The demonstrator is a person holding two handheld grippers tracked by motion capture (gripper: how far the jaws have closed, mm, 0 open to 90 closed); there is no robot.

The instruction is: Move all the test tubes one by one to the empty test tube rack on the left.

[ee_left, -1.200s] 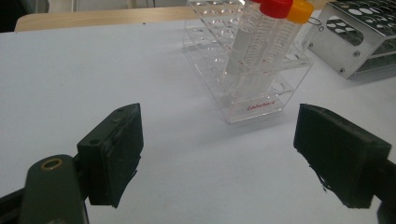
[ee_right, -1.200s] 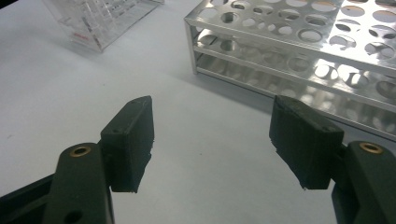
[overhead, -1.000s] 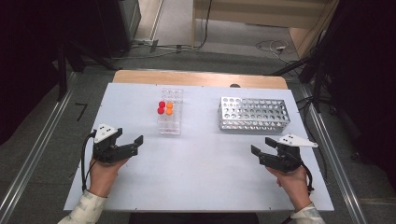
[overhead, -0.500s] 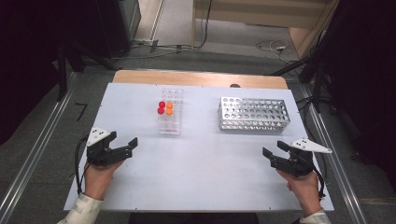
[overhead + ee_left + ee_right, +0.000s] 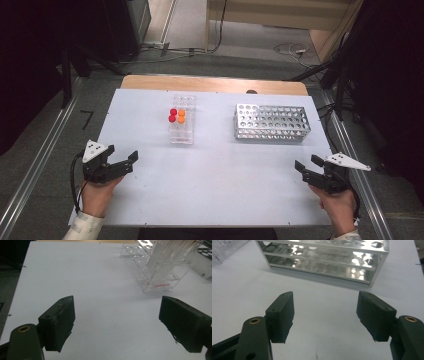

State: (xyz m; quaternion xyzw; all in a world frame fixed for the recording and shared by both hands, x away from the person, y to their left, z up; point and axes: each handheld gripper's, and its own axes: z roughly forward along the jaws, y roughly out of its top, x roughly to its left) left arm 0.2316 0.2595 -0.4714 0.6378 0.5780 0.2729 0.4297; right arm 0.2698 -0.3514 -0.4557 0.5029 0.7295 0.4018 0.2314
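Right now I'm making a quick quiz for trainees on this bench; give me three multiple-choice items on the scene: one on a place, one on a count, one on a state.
1. Where does the metal rack stand relative to the clear rack, in the high view?
A. to its right
B. to its left
C. on top of it

2. How many coloured caps show in the clear rack?
A. one
B. four
C. nine

3. How are the left tool and right tool?
A. both shut on tubes
B. both open and empty
C. one open, one shut

Answers:
1 A, the metal rack sits nearer the right tool.
2 B, two red and two orange caps.
3 B, each gripper view shows its jaws spread with bare table between.
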